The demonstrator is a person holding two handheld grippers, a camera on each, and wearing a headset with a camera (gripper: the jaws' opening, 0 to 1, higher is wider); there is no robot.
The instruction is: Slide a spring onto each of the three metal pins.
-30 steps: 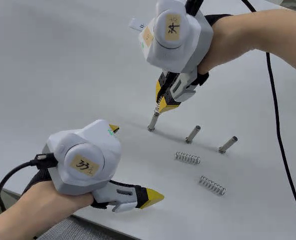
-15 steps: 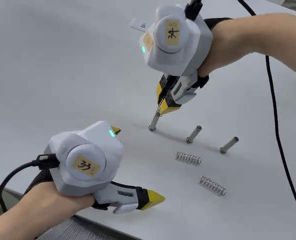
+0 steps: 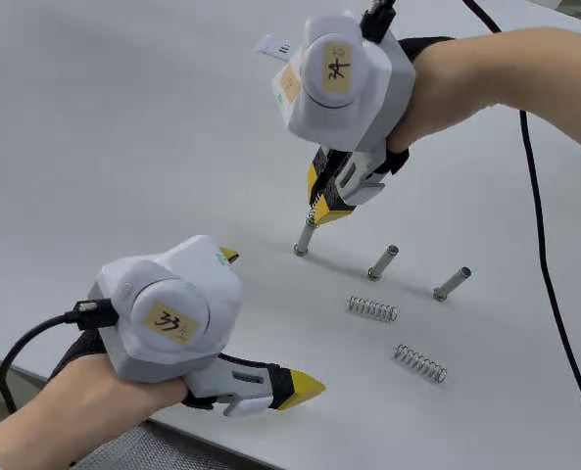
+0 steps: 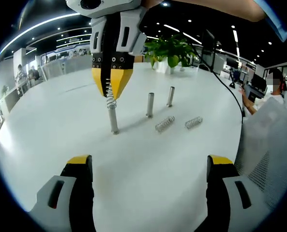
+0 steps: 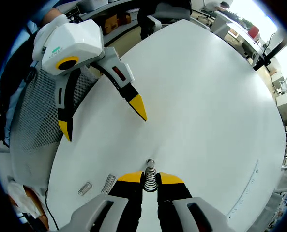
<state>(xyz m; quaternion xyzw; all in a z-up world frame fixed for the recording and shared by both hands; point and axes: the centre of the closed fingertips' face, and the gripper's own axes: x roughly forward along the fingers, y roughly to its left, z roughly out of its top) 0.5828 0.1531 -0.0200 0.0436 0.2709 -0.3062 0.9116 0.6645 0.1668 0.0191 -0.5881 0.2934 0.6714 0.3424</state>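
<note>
The right tool (image 3: pixel 316 213) is clamped on a spring (image 4: pixel 110 99), held upright at the tip of the leftmost pin (image 3: pixel 304 238) (leftmost in the head view). The left tool (image 4: pixel 148 162) is seen spread above the desk (image 3: pixel 123 147); two loose springs (image 3: pixel 371 309) are laid near the other pins (image 3: pixel 382 261).

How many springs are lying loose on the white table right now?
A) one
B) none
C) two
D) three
C: one loose spring and a second loose spring lie flat by the pins, while the third spring is pinched in the right gripper.
</note>
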